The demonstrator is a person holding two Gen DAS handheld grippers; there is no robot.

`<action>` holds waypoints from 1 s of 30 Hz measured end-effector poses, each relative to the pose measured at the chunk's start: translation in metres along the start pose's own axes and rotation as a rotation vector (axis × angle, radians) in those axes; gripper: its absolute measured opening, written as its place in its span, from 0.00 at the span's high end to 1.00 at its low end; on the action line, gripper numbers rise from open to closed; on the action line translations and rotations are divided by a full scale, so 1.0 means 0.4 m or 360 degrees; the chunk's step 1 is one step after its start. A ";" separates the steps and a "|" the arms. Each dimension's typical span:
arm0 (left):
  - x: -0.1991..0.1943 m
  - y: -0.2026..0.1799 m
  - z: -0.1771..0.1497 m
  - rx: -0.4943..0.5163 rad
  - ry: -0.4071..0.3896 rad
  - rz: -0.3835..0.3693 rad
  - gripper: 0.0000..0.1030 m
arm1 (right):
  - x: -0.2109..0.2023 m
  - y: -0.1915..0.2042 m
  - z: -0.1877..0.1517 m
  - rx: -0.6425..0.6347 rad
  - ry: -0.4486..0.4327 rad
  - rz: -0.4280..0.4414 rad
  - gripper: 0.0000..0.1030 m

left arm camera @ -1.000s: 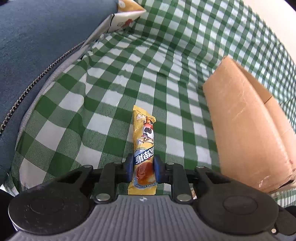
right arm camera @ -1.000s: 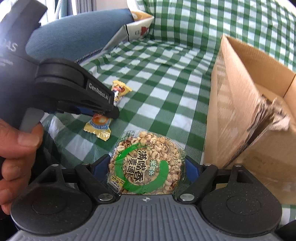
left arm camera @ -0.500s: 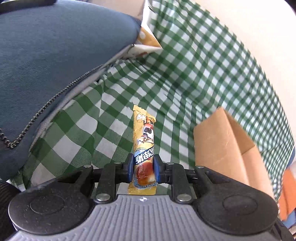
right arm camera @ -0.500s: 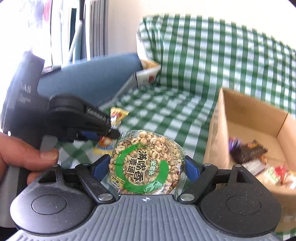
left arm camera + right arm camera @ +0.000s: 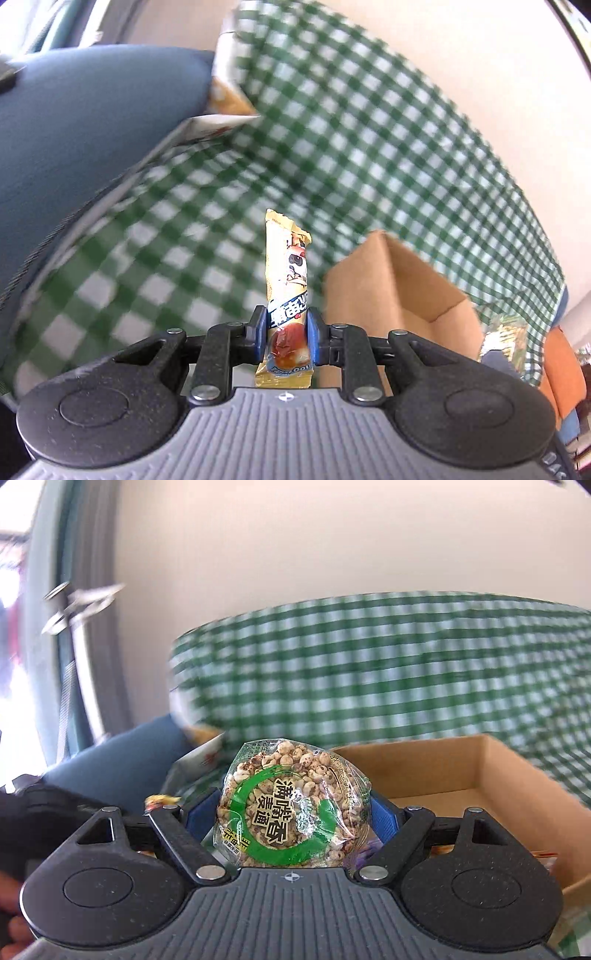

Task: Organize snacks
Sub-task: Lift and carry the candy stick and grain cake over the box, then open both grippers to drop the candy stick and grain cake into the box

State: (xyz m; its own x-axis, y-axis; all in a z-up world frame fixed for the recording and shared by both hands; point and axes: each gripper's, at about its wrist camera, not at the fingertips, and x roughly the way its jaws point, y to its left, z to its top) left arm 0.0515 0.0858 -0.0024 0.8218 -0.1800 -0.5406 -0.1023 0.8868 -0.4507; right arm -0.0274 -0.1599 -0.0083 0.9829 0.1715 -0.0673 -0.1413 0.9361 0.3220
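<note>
Left gripper [image 5: 284, 338]: blue pads pinching a narrow yellow snack stick [image 5: 287, 295] near its lower end, wrapper standing upright between the jaws, cartoon print and blue label band facing the camera, top seal crimped and clear of everything behind it. Held in the air above the green-and-white checked cloth [image 5: 354, 140]. Behind and to the right, an open cardboard box [image 5: 388, 280], plain brown walls, inside not readable from this view. Upper left, a dark blue cushion [image 5: 92, 122] with a zip along its edge, and an orange-and-white snack bag [image 5: 225, 110] wedged against it. Background heavily blurred.

Right gripper [image 5: 291, 819]: jaws set wide, blue pads pressing both sides of a round puffed-grain cake [image 5: 291, 805] in clear wrap with a green ring and Chinese lettering. Cake upright, face to the camera, off the cloth. Just behind it and to the right, the same cardboard box [image 5: 461, 771], open at the top, a few coloured wrappers glimpsed low inside, too hidden to name. At the left edge, part of the other black gripper, blurred, with a bit of yellow wrapper beside it, and a fingertip at the lower corner. Checked cloth over the backrest beyond, pale wall above.
</note>
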 end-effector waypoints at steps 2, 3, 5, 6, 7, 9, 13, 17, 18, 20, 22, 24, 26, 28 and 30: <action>0.022 -0.061 0.009 0.0052 0.0001 -0.0046 0.77 | 0.016 -0.054 0.001 0.0072 -0.0027 -0.0117 0.18; 0.034 -0.094 0.012 0.0072 0.0000 -0.0067 0.77 | 0.024 -0.083 0.003 0.0124 -0.0027 -0.0179 0.18; 0.059 -0.159 0.021 0.0107 -0.0002 -0.0122 0.77 | 0.039 -0.139 0.004 0.0218 -0.0039 -0.0293 0.18; 0.072 -0.194 0.027 0.0130 -0.0003 -0.0154 0.77 | 0.048 -0.157 0.003 0.0245 -0.0048 -0.0346 0.18; 0.085 -0.227 0.031 0.0154 -0.0003 -0.0183 0.77 | 0.050 -0.180 0.002 0.0275 -0.0059 -0.0394 0.18; 0.108 -0.296 0.034 0.0210 0.0000 -0.0240 0.77 | 0.055 -0.218 0.002 0.0337 -0.0081 -0.0468 0.18; 0.140 -0.429 0.033 0.0329 -0.0013 -0.0315 0.77 | 0.060 -0.280 0.002 0.0417 -0.0114 -0.0564 0.18; 0.159 -0.531 0.031 0.0434 -0.0018 -0.0383 0.77 | 0.058 -0.314 -0.002 0.0455 -0.0146 -0.0618 0.18; 0.162 -0.550 0.030 0.0460 -0.0017 -0.0399 0.77 | 0.057 -0.321 -0.002 0.0457 -0.0149 -0.0621 0.18; 0.165 -0.578 0.027 0.0501 0.0000 -0.0440 0.76 | 0.060 -0.326 -0.003 0.0452 -0.0150 -0.0627 0.17; 0.165 -0.595 0.024 0.0540 0.0021 -0.0484 0.71 | 0.068 -0.324 -0.004 0.0432 -0.0119 -0.0611 0.16; 0.149 -0.592 0.019 0.0568 0.0025 -0.0513 0.67 | 0.075 -0.321 -0.005 0.0417 -0.0096 -0.0603 0.10; 0.125 -0.580 0.015 0.0584 0.0013 -0.0523 0.61 | 0.078 -0.321 -0.004 0.0417 -0.0082 -0.0574 0.09; 0.096 -0.556 0.013 0.0580 -0.0006 -0.0514 0.56 | 0.071 -0.310 -0.003 0.0398 -0.0067 -0.0555 0.08; 0.056 -0.515 0.013 0.0559 -0.0024 -0.0495 0.50 | 0.062 -0.298 -0.002 0.0372 -0.0071 -0.0539 0.08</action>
State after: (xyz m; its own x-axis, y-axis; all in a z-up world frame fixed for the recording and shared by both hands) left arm 0.0939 -0.0986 0.0820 0.7916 -0.4564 -0.4063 0.3442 0.8824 -0.3208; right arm 0.0139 -0.2670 -0.0491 0.9741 -0.1528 -0.1668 0.2167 0.8417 0.4946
